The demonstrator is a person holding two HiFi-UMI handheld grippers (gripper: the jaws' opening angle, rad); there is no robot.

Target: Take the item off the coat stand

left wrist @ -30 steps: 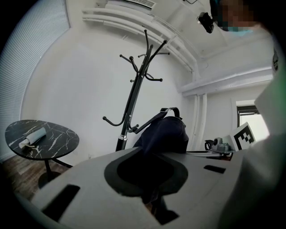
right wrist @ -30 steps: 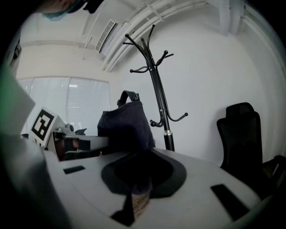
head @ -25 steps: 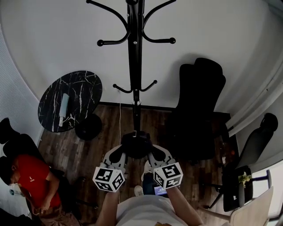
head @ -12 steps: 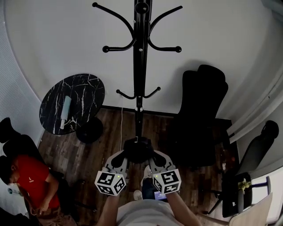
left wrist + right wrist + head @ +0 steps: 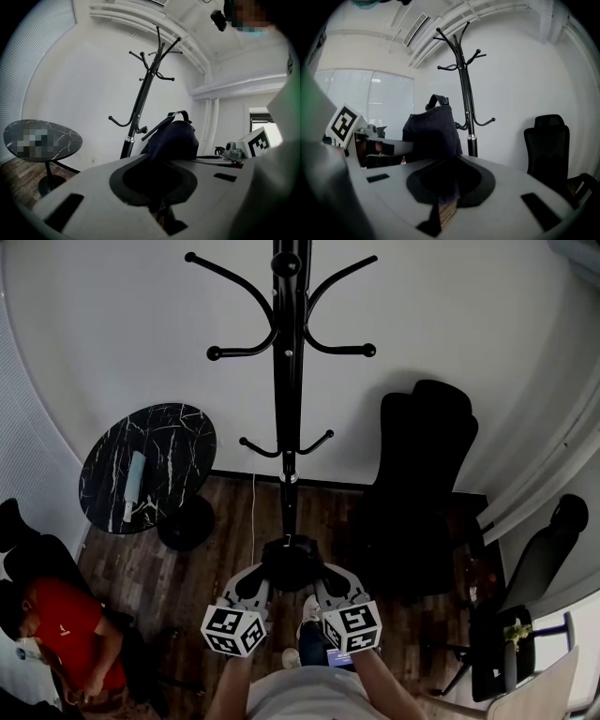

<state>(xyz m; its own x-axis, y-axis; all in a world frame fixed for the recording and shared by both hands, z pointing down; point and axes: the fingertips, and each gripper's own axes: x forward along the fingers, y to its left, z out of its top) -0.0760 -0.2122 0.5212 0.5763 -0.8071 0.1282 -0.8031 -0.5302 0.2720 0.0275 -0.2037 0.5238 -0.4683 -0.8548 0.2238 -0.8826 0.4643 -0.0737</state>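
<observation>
A black coat stand (image 5: 284, 381) rises against the white wall, and all the hooks I can see are bare. In front of its base hangs a dark navy bag (image 5: 289, 557) between my two grippers, clear of the stand. My left gripper (image 5: 257, 575) is shut on the bag's left side and my right gripper (image 5: 324, 576) on its right. In the left gripper view the bag (image 5: 174, 137) with its strap bulges beyond the shut jaws, the stand (image 5: 143, 98) behind it. The right gripper view shows the bag (image 5: 431, 130) pinched the same way, left of the stand (image 5: 466, 93).
A round black marble table (image 5: 145, 470) stands left of the stand and a black office chair (image 5: 417, 493) right of it. A person in a red top (image 5: 66, 634) sits at lower left. Another chair (image 5: 546, 549) and a small plant table (image 5: 506, 638) are at far right.
The head view has shifted slightly. Both grippers keep their hold on the bag at about the same spot in front of the stand.
</observation>
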